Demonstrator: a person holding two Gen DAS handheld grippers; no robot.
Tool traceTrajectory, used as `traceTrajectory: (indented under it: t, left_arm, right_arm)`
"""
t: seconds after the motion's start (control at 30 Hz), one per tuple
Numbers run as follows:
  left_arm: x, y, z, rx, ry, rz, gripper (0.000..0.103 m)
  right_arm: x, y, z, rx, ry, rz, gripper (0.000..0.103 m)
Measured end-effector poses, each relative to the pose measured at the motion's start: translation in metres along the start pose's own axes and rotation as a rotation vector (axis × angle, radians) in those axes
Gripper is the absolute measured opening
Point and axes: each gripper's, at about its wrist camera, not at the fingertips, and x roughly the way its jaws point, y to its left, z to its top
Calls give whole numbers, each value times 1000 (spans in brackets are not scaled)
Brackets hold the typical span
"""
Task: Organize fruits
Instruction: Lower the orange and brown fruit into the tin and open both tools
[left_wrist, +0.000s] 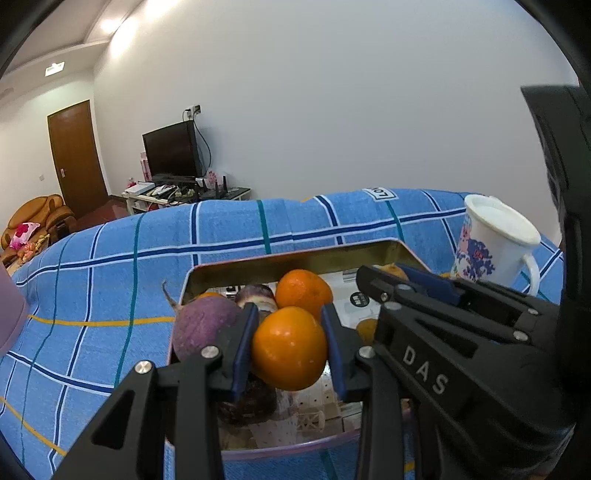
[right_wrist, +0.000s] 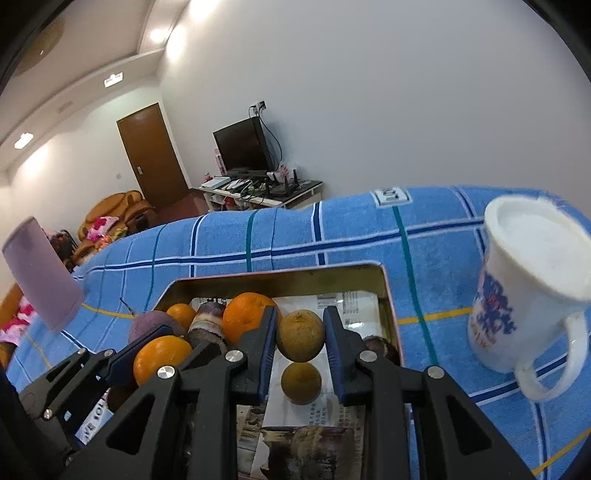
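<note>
Surface: blue plaid cloth (left_wrist: 110, 258) under the tin tray (left_wrist: 295, 254)
Room: television (left_wrist: 171, 149) beyond tray
Left gripper (left_wrist: 290, 349): clamps orange fruit (left_wrist: 290, 349)
Right gripper (right_wrist: 301, 336): clamps brownish fruit (right_wrist: 301, 336)

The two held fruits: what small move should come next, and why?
Probably lower both a little, then open. The left hand-held gripper clamps an orange and the right hand-held gripper a brownish fruit, both already over the tin.

Home: TV (left_wrist: 170, 149), armchair (left_wrist: 35, 218).
</note>
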Motion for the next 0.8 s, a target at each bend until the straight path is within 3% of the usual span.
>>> traceTrajectory:
  t: [0.07,0.2,0.3,0.37,0.43,0.47,0.53,0.73,0.8]
  left_arm:
    - [0,1,-1,-3,-1,3,39]
    - [-1,1,-1,-4,-5,-5,40]
    - [-2,-1,-2,2,-7,-40,55]
    - [-7,-4,-2,11,-24,-77,75]
    - [-15,-5,-3,12,-64,8,100]
    - [-21,-6,-3,14,-100,52,103]
    - [-31,-1,-3,2,-160,65,103]
    - [-33,14,-3,-61,-165,116,103]
    - [-32,16,-4,-66,-176,154,103]
  right_arm:
    - [3,-5,-1,35,13,39,29]
    - [0,-5,-3,38,1,65,44]
    - [-4,-5,-3,47,-15,76,59]
    - [-10,-5,-2,51,-44,75,65]
    - [-20,-5,-1,48,-91,55,66]
    - [-24,-5,-1,45,-115,39,66]
    - [-32,-5,0,39,-159,8,67]
    - [-53,1,-4,12,-303,-100,71]
    - [-62,4,-7,-11,-377,-162,83]
